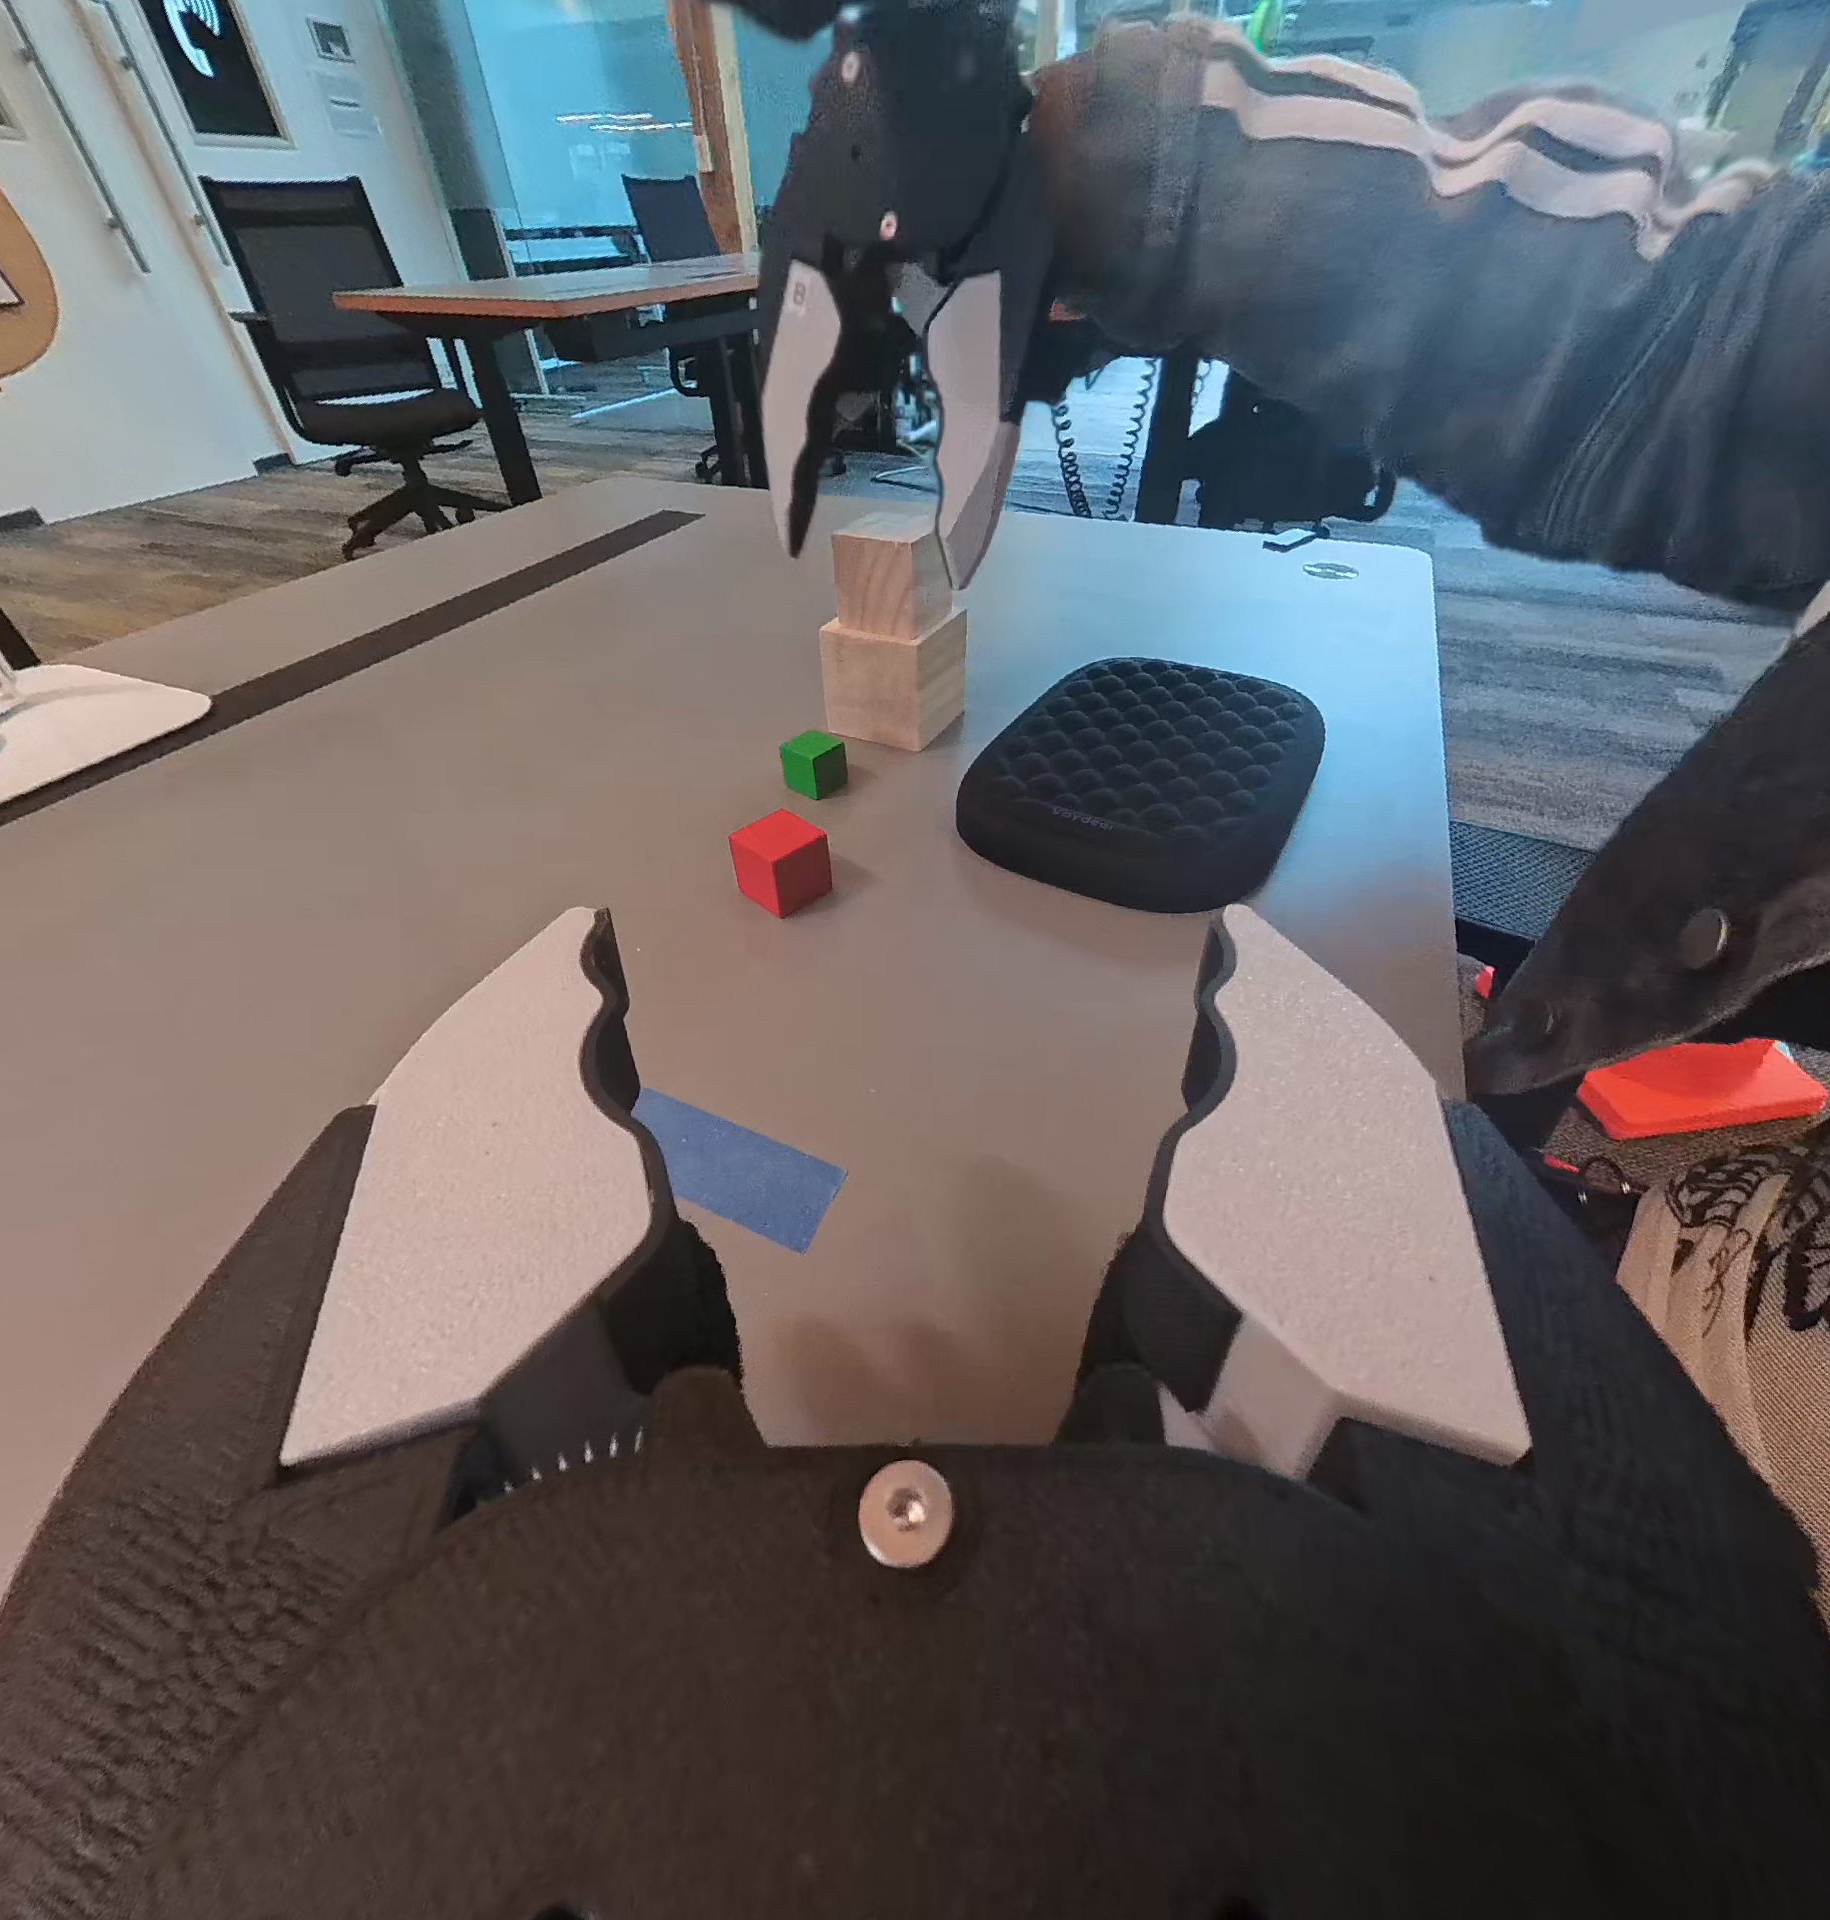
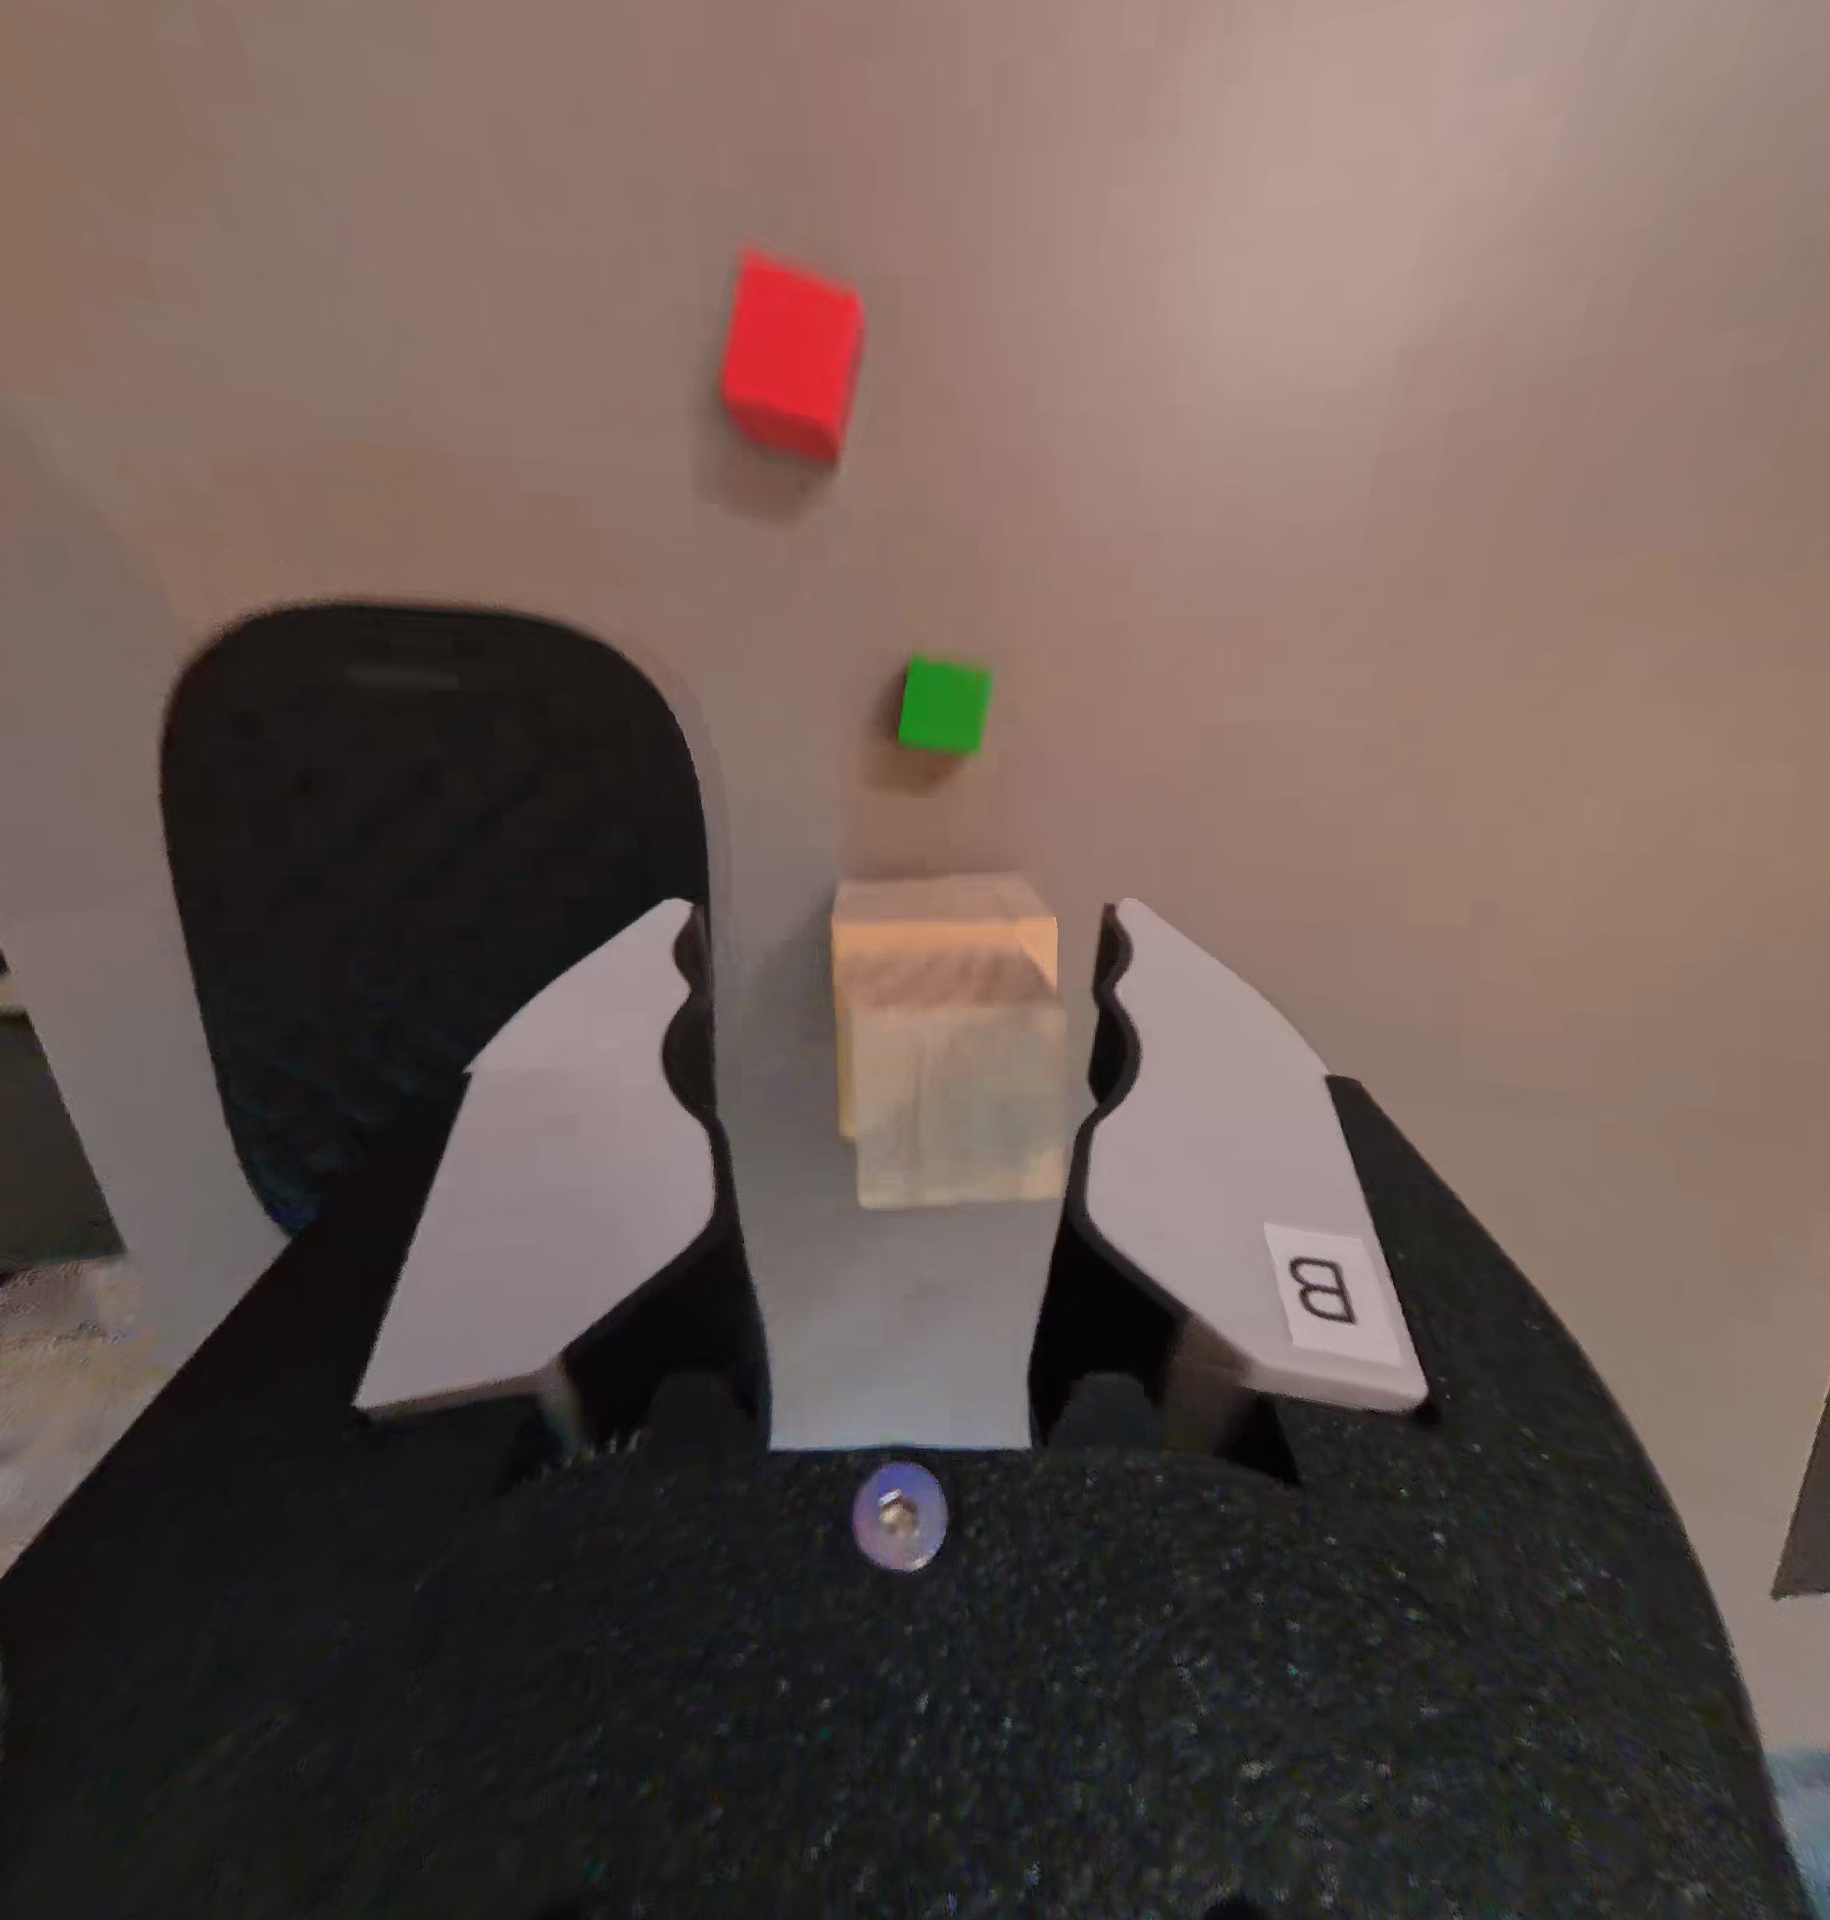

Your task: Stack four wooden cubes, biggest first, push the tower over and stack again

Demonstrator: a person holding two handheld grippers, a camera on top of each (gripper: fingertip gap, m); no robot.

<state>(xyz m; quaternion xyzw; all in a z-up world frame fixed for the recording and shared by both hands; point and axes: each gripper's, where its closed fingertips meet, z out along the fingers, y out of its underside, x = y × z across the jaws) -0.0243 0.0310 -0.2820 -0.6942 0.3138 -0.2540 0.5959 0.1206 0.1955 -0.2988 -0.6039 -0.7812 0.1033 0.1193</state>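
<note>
Desk, grey and wide, carrying everything. Black bumpy pad lying near the desk's right edge, just beside the stack. Left gripper hanging low over the near part of the desk, jaws spread wide with only bare desk and a strip of blue tape showing between them, so gripping nothing. Right gripper pointing straight down over the stack, fingers apart and straddling the top cube; gaps showing on both sides in its own wrist view, so released, not squeezing. Biggest wooden cube sitting on the desk as the base, smaller plain wooden cube resting on top of it, a bit off-centre. Red cube sitting loose on the desk, nearer the left gripper. Green cube, tiniest one, sitting between the red cube and the stack, touching neither.
</note>
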